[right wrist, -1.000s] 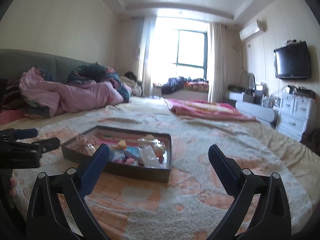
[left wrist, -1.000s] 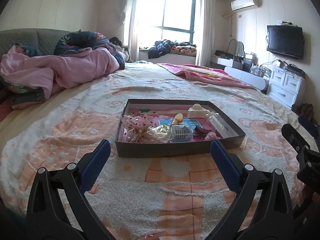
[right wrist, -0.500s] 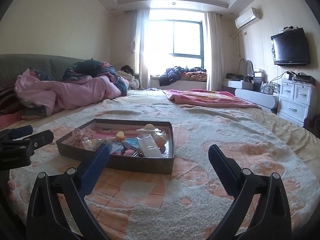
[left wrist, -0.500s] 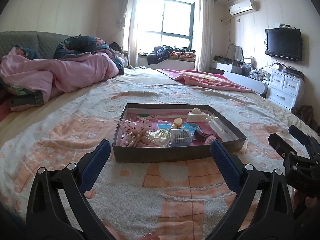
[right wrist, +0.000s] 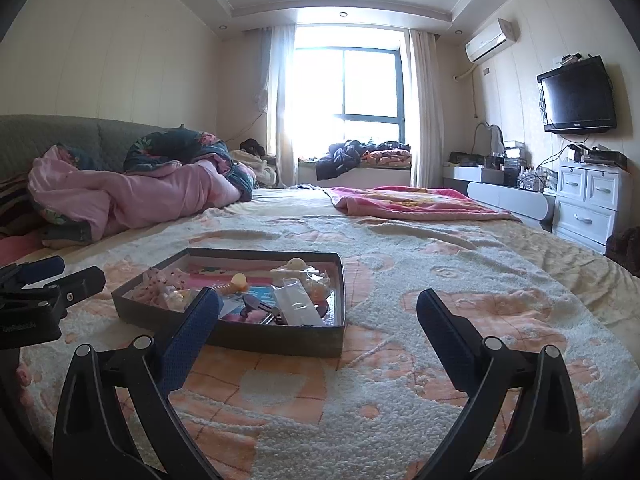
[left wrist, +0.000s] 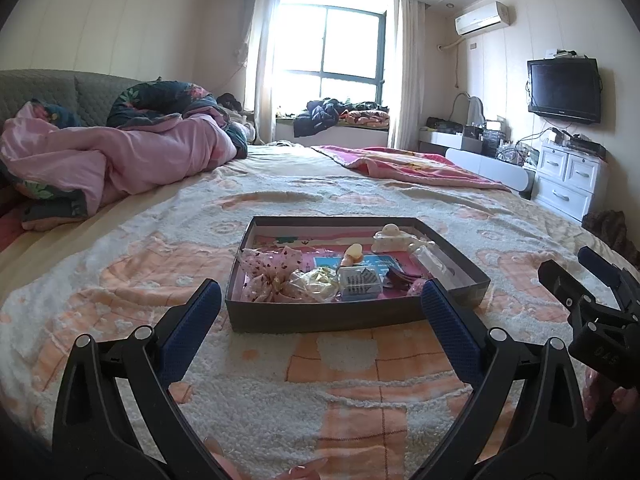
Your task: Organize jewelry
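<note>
Shallow tray (left wrist: pixel 312 314) on bed (left wrist: pixel 360 364), long axis left-right. Holds hair bow (left wrist: pixel 272 270), clear pin box (left wrist: pixel 359 283), clips. Both grippers' fingers (left wrist: pixel 195 322) (right wrist: pixel 442 330) spread wide, empty.

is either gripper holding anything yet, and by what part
Nothing is held. The left gripper and right gripper are both open and empty, hovering over the bed short of the tray.

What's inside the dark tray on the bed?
Dark tray holds a pink dotted bow, a clear box, a cream clip, a clear sleeve. Items underneath are hidden.
</note>
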A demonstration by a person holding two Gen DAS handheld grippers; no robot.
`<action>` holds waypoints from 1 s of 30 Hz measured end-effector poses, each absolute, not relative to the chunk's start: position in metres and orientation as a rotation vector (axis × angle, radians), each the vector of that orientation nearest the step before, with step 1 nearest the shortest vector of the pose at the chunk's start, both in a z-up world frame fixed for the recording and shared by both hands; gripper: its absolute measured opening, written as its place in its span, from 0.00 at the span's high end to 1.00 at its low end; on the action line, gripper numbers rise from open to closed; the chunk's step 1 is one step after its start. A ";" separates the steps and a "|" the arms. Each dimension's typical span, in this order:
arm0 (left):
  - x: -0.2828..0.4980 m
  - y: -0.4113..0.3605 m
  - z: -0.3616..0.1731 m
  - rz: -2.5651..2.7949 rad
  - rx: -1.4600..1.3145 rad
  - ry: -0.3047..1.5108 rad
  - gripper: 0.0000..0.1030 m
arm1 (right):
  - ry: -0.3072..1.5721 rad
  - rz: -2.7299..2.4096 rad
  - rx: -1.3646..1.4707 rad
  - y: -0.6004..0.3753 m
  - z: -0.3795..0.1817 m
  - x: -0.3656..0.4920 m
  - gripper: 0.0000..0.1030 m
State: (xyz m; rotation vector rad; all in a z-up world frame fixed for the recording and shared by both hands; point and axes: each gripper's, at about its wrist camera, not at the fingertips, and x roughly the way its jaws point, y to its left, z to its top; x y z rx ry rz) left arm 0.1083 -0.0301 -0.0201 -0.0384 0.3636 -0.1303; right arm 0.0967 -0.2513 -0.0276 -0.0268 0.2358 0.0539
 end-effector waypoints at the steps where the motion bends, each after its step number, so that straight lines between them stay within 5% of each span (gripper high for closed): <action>1: 0.109 -0.030 -0.020 -0.131 -0.039 0.364 0.11 | 0.236 0.054 -0.026 -0.251 -0.027 0.097 0.06; 30: 0.109 -0.030 -0.020 -0.129 -0.040 0.364 0.11 | 0.243 0.057 -0.027 -0.249 -0.027 0.097 0.06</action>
